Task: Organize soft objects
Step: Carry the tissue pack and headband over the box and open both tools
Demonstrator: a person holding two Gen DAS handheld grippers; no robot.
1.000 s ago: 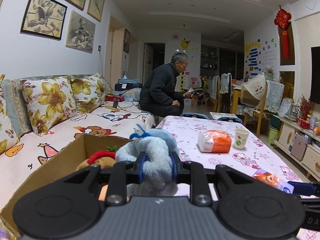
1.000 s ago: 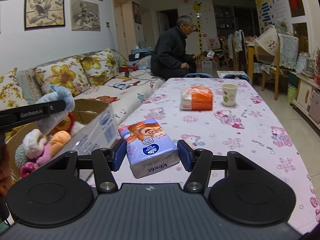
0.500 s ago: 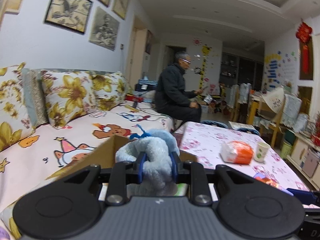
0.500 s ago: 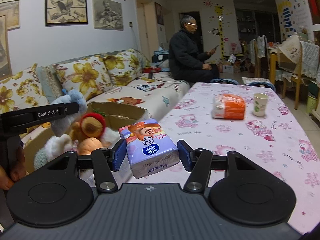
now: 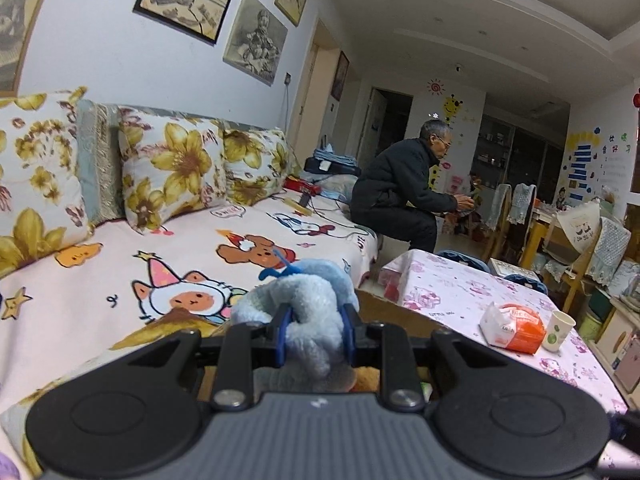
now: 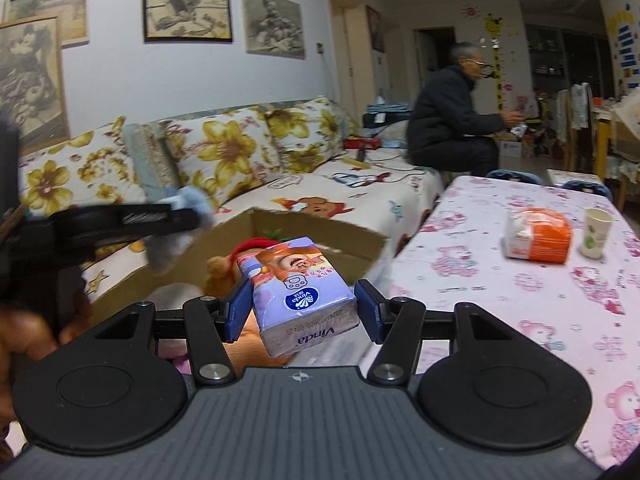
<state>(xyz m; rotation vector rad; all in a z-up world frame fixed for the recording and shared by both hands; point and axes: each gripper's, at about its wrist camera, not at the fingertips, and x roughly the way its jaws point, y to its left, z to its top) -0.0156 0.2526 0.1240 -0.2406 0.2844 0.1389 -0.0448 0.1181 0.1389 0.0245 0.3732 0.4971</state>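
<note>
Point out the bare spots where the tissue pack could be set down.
Free: the table between the tissue pack and the orange pack; the sofa cover before the cushions. Crowded: the box, full of plush toys.

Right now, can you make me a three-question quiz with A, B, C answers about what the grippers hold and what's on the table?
1. Where is the paper cup?
A on the sofa
B on the table, beside the orange pack
C in the cardboard box

2. What colour is the plush toy in the left gripper?
A light blue
B red
C green

3. How is the Vinda tissue pack?
A lying on the floor
B clamped in the right gripper
C under a cushion

Answers:
1 B, it stands by the pack on the pink cloth.
2 A, pale blue fur.
3 B, the jaws press its sides.
</note>
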